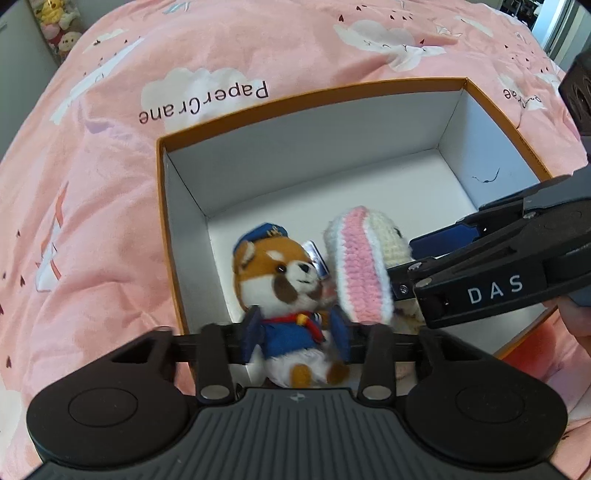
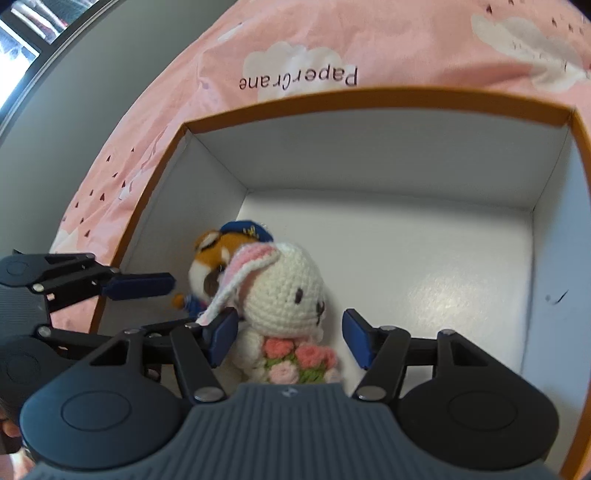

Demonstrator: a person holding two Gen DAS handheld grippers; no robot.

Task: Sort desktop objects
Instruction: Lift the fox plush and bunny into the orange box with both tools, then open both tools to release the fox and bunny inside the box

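Note:
An orange-rimmed box (image 1: 332, 92) with white inside walls lies on a pink bedspread; it also shows in the right wrist view (image 2: 369, 98). In its near left corner are a red-panda plush (image 1: 280, 280) in a blue cap and coat and a crocheted white rabbit (image 2: 284, 288) holding pink flowers. My left gripper (image 1: 295, 332) has its blue pads on both sides of the panda's body. My right gripper (image 2: 290, 338) is open, its pads apart from the rabbit on both sides. The rabbit's pink ear (image 1: 362, 266) stands beside the panda.
The pink bedspread (image 1: 221, 48) printed "PaperCrane" surrounds the box. The box's far and right floor (image 2: 424, 258) shows bare white. Stuffed toys (image 1: 59, 22) sit on a shelf at far left. A grey wall (image 2: 110, 55) lies beyond the bed.

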